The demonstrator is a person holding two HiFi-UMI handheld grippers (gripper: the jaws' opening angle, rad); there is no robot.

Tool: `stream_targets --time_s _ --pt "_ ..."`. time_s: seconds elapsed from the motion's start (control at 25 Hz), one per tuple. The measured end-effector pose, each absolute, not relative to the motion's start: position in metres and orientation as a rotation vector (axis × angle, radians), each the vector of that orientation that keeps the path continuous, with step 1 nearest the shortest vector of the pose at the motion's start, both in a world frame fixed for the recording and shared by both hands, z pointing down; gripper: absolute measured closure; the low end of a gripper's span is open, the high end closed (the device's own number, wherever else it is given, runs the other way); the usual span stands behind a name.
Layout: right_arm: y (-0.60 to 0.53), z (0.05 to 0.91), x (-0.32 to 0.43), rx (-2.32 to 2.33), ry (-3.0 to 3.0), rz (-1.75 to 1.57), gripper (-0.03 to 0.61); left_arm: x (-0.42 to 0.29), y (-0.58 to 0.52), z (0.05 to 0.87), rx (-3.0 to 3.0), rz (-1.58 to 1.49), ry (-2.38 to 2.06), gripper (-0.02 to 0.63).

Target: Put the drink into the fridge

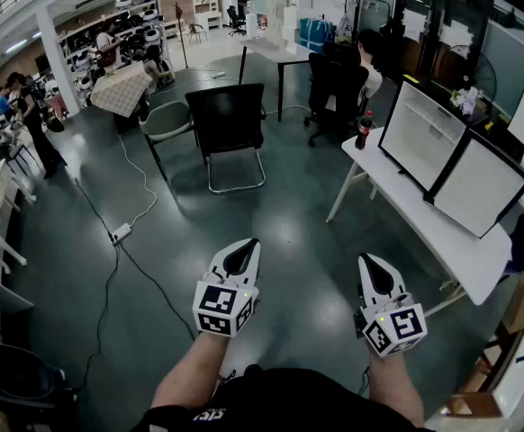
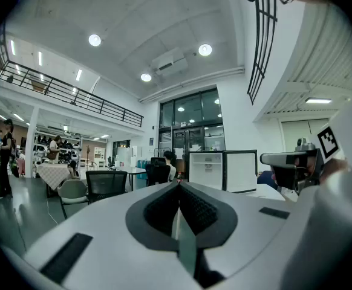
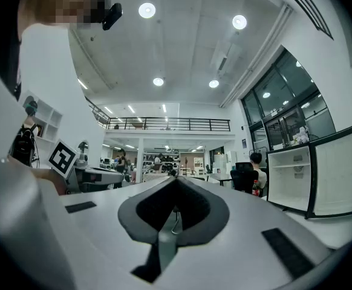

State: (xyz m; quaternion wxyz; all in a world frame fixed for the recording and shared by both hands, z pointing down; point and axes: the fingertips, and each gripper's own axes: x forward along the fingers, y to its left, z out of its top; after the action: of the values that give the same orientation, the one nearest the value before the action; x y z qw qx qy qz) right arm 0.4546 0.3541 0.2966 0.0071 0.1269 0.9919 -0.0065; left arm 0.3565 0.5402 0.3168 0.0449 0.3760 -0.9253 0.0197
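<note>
L gripper [image 1: 247, 244] & R gripper [image 1: 368, 259], jaws together, empty; 1 drink [image 1: 364, 130], 1 fridge [image 1: 420, 135].

No legible text is showing in any view. The left gripper [image 1: 249, 243] and right gripper [image 1: 367, 259] are displaying only square coded markers [image 1: 219, 300].

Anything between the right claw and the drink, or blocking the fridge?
Nothing visible. Bare floor lies between the right claw and the drink on the table; the fridge beside it stands with its door open.
</note>
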Motion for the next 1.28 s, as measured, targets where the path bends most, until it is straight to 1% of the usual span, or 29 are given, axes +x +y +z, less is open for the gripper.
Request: stream_targets --time_s 0.4,0.8,1.04,1.28 --pt "0.377 0.32 0.448 0.432 3.14 -0.08 0.568 0.352 0.557 0.334 1.138 0.02 -2.794 0.598" --pt "0.43 0.315 0.441 0.552 3.086 -0.042 0.566 0.345 0.604 0.343 1.112 0.03 -2.787 0.598" --pt "0.461 0.337 0.444 0.532 3.12 -0.16 0.565 0.354 0.638 0.36 1.127 0.04 -2.759 0.598" --pt "0.472 0.352 0.447 0.511 3.155 -0.194 0.565 0.352 0.651 0.371 1.144 0.03 -2.734 0.598"
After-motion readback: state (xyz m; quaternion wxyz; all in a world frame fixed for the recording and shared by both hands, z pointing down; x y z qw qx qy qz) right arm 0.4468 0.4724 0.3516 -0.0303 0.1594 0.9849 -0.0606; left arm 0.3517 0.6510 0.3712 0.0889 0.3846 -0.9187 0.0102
